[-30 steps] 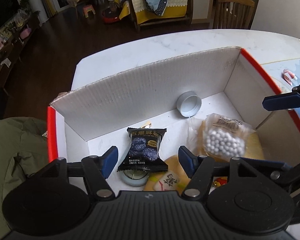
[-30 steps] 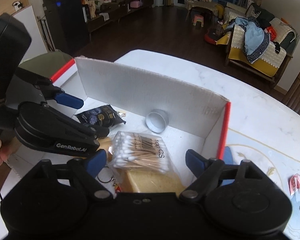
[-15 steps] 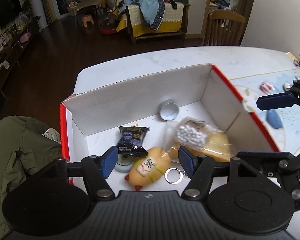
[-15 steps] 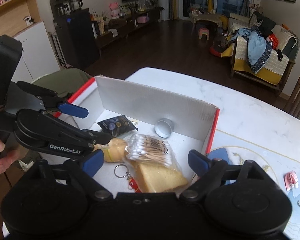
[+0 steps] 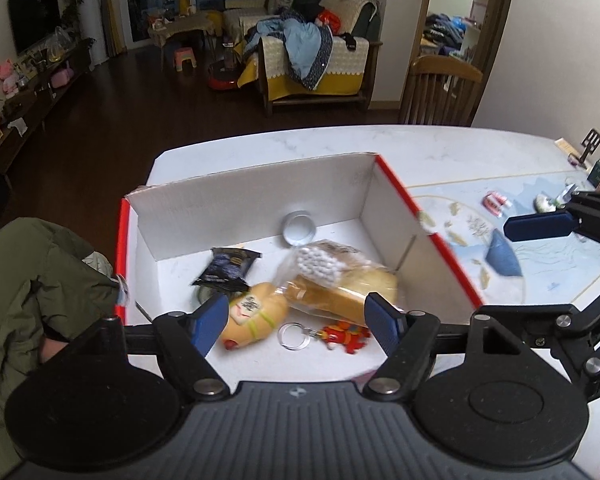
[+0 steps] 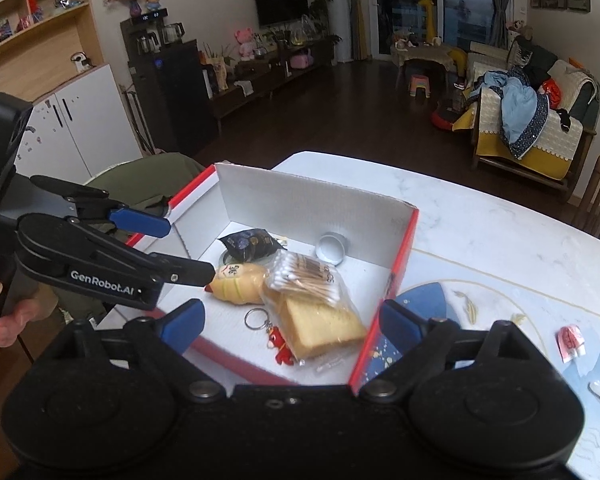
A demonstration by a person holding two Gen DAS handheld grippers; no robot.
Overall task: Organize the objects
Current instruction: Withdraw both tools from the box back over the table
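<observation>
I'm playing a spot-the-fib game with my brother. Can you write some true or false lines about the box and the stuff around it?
1. The box has red outer sides. True.
2. The cotton swabs lie under the bread. False: the swab bag rests on top of the bread.
3. A key ring lies on the box floor beside the bread. True.
4. The round tin sits outside the box. False: it is inside, by the back wall.
5. The left tool grips the black snack packet. False: its jaws are opening with nothing between them, and the packet lies in the box.
6. The right tool holds nothing. True.
</observation>
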